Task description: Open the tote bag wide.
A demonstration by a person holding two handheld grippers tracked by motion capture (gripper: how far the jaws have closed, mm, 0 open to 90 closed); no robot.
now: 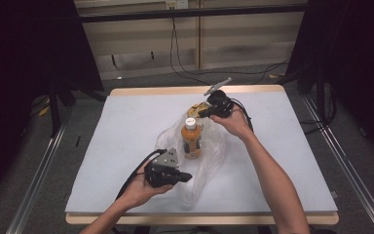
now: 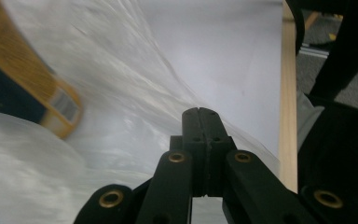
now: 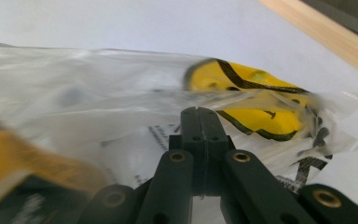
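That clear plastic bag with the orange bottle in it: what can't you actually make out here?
- Orange bottle with white cap: its label print is too small in the high view, blurred in both gripper views.
- Yellow packet with black lines: wrinkled film of the clear plastic bag veils it; its kind is unclear.
- Left gripper, right gripper: jaws shut; whether film is pinched between them is not visible.
- Bag's opening: lost in folds.

Left tool (image 1: 187, 177) and right tool (image 1: 202, 113), jaws pressed together.
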